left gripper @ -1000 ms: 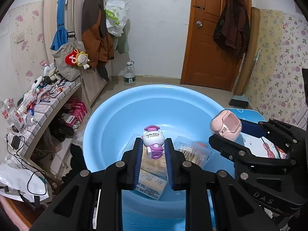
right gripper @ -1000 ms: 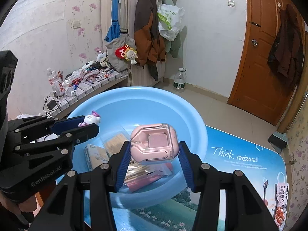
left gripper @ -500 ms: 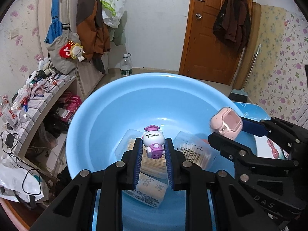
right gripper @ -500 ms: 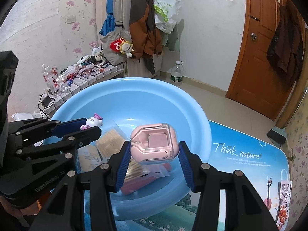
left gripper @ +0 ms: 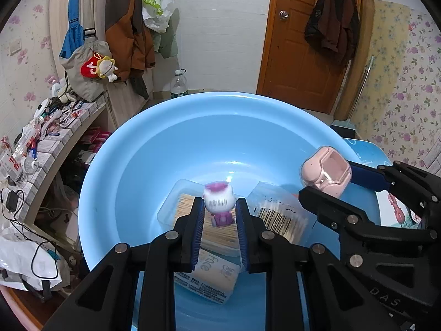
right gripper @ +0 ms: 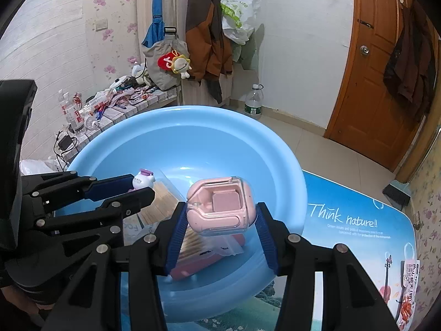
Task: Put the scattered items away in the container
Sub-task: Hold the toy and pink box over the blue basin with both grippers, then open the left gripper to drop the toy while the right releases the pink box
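Both items hang over the blue basin (left gripper: 104, 165), so the step in hand looks like the drop. Best done low & w/ each piece let go over bare floor, not on the toothpick boxes (left gripper: 190, 207). Left gripper (left gripper: 219, 212): jaws nearly closed on the small cat figure (left gripper: 219, 201). Right gripper (right gripper: 220, 218): jaws clamped on the pink earbud case (right gripper: 219, 207), above the basin's near side.
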The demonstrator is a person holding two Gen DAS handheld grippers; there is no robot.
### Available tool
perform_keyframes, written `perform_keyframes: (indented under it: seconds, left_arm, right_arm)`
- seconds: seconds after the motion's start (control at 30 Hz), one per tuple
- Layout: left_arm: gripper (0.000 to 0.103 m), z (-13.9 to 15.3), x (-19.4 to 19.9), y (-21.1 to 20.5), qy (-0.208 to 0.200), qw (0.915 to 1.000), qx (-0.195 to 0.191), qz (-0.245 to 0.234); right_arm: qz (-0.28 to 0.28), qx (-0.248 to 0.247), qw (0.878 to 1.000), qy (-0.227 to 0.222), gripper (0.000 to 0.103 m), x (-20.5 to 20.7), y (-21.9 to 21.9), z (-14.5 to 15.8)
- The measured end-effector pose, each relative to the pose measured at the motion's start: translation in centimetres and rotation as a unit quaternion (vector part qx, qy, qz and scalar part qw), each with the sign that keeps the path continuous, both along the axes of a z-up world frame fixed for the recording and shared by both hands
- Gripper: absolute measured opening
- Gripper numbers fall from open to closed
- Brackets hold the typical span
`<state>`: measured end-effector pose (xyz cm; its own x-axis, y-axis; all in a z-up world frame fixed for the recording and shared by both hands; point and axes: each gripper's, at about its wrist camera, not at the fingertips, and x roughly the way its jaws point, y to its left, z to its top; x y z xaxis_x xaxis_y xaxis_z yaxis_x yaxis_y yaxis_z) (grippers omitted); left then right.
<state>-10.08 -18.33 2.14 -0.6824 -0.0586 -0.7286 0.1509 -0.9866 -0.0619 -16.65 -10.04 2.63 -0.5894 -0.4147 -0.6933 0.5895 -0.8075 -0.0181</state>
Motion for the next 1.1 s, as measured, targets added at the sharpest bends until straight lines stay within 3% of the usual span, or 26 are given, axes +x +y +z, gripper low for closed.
perform_keyframes:
  seconds: [0.13,0.5,0.63,0.73,0.9,0.97,1.1]
  left_arm:
    - [0.029,0.0,0.1,0.4,0.000,1.0000,-0.003,-0.001]
    - [0.034,0.9,1.3,-0.4,0.013,0.9999,-0.001,0.007]
    - [0.048,1.6,2.5,-1.5,0.024,0.9994,-0.001,0.025]
    - [0.063,2.1,3.1,-2.2,0.031,0.9988,-0.005,0.037]
    - [0.075,2.7,4.0,-3.1,0.043,0.9983,-0.006,0.040]
    - [0.084,2.8,4.2,-3.0,0.043,0.9981,-0.012,0.043]
    - [0.085,2.8,4.5,-3.4,0.043,0.9979,-0.009,0.047]
  right_arm:
    - [-0.003,0.001,1.000,0.000,0.051,-0.1,0.2,0.1]
    - [0.002,0.004,1.000,-0.002,0.051,0.3,0.3,0.0]
    - [0.009,0.007,1.000,-0.005,0.051,0.5,-0.4,-0.1]
    - [0.016,0.009,1.000,-0.009,0.051,0.6,-1.0,-0.1]
    - [0.035,0.018,0.999,-0.019,0.051,0.8,-2.4,-0.3]
    - [0.042,0.020,0.998,-0.034,0.051,0.7,-3.0,-0.5]
    - [0.044,0.029,0.998,-0.040,0.051,0.8,-3.6,-0.6]
